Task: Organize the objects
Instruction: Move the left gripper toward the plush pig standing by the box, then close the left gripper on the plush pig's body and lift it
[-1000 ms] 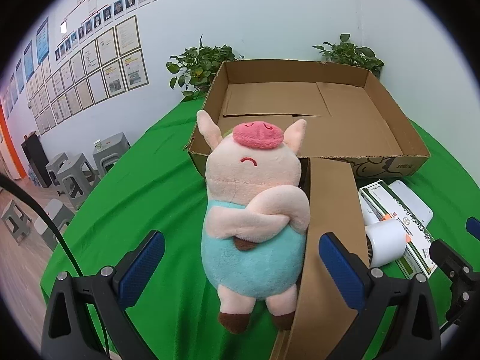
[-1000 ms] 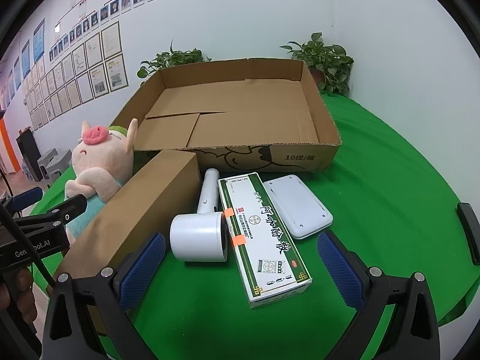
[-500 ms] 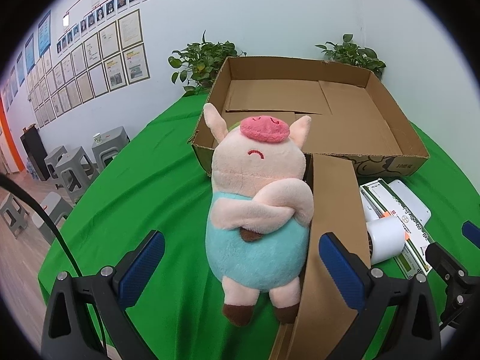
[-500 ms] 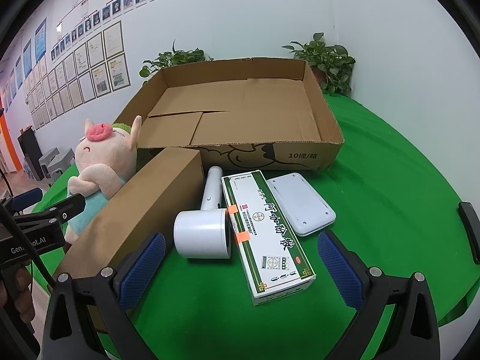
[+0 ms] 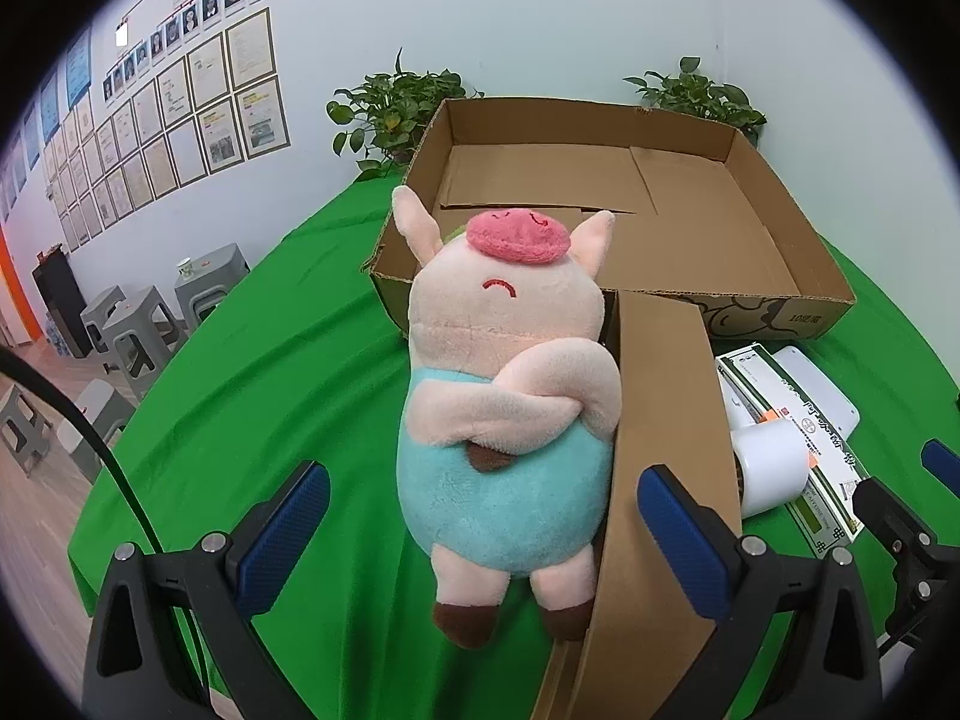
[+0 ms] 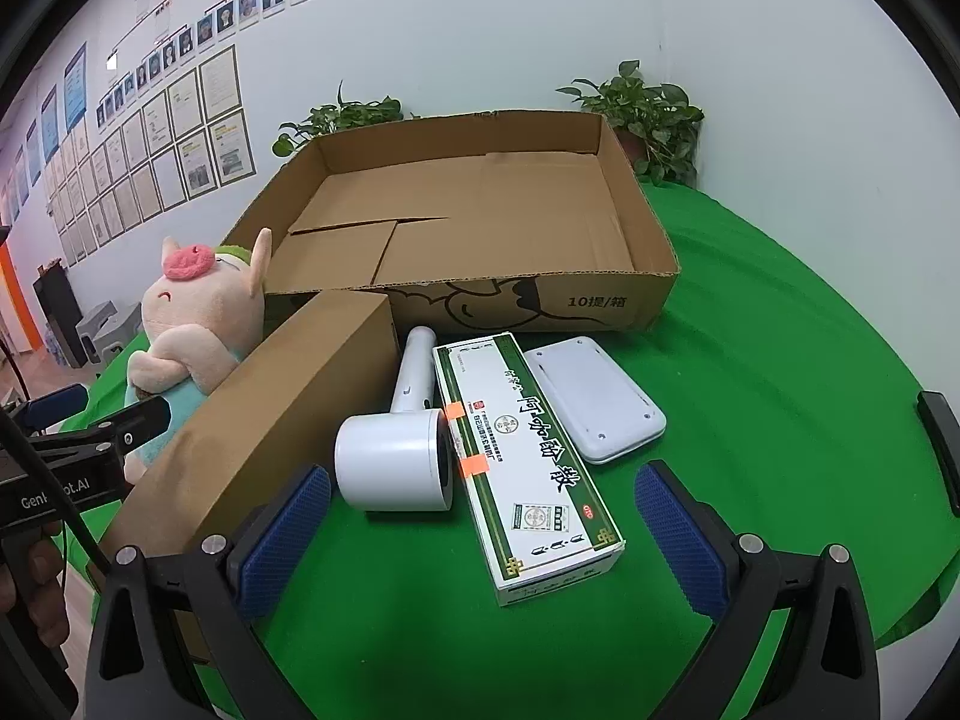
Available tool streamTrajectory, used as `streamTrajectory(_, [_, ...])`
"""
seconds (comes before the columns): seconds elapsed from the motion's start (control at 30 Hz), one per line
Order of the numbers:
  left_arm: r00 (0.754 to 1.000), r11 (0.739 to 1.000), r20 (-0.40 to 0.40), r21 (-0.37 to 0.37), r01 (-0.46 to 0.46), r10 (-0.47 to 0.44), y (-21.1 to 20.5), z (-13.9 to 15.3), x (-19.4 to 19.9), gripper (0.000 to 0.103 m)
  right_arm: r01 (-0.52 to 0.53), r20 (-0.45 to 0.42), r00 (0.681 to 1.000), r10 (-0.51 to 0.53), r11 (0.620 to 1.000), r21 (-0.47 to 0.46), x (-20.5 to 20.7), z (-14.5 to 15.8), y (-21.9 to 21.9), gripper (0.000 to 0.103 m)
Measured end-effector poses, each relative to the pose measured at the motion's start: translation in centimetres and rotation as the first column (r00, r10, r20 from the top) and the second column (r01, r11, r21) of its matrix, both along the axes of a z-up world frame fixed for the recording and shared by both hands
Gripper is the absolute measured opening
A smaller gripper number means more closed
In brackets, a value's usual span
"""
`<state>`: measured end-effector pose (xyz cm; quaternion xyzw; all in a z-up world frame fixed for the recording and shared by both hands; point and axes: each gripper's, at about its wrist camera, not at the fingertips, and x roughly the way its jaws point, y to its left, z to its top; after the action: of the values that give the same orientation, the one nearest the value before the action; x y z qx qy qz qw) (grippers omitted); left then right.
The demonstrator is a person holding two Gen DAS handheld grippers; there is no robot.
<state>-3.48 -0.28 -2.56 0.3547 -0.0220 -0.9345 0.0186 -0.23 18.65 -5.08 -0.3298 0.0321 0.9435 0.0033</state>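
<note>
The left gripper (image 5: 480, 522) is spread wide and holds nothing; its blue pads (image 5: 282, 531) flank the lower body of a plush pig (image 5: 510, 384) without touching it. The pig lies on its back on the green cloth (image 5: 270, 372), head toward an open, shallow cardboard box (image 5: 774, 312), its right side pressed against a closed brown carton (image 5: 660, 420). The pig looks light, soft and squashy, so it should give under the pads; the teal belly is the widest and firmest place to take hold, and the carton crowding one side may leave little room for that finger. The right gripper (image 6: 480, 540) is also wide apart and empty, hovering above a white hair dryer (image 6: 396, 456) and a long green-and-white box (image 6: 528, 462). The dryer looks hard, smooth and likely to roll; its handle offers the better grip. The long box is stiff and flat-sided, and a white flat device (image 6: 594, 402) lies just beside it. The cloth covers a rounded table. Behind stand a pale wall, two potted plants (image 6: 642, 114), rows of framed papers (image 5: 180, 114) and grey stools (image 5: 132, 330).
</note>
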Motion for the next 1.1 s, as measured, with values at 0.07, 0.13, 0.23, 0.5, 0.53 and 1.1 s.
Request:
streamTrajectory(0.07, [1.0, 1.0, 0.001, 0.009, 0.004, -0.004, 0.1, 0.0, 0.0, 0.102, 0.0, -0.003, 1.0, 0.0, 1.0, 0.002, 0.0, 0.0, 0.0, 0.102])
streamTrajectory(0.13, [1.0, 1.0, 0.006, 0.026, 0.015, -0.015, 0.0, 0.1, -0.1, 0.102, 0.0, -0.006, 1.0, 0.0, 1.0, 0.005, -0.1, 0.1, 0.1, 0.102])
streamTrajectory(0.23, [0.999, 0.996, 0.018, 0.074, 0.047, -0.049, -0.5, 0.3, -0.3, 0.102, -0.006, -0.019, 1.0, 0.006, 1.0, 0.005, 0.0, 0.4, 0.2, 0.102])
streamTrajectory(0.5, [0.988, 0.965, 0.054, 0.226, 0.131, -0.146, -2.9, -0.1, -1.7, 0.102, -0.156, -0.139, 0.977, 0.163, 0.986, 0.06, 1.5, 2.2, -1.1, 0.102])
streamTrajectory(0.53, [0.983, 0.958, 0.075, 0.249, 0.142, -0.165, -3.3, -0.6, -2.2, 0.102, -0.195, -0.164, 0.965, 0.203, 0.979, 0.061, 1.9, 2.6, -1.4, 0.102])
streamTrajectory(1.1, [0.958, 0.827, 0.067, 0.523, 0.206, -0.28, -8.8, -4.2, -2.2, 0.055, -0.617, -0.185, 0.786, 0.59, 0.768, -0.172, -2.0, 8.5, -10.3, 0.103])
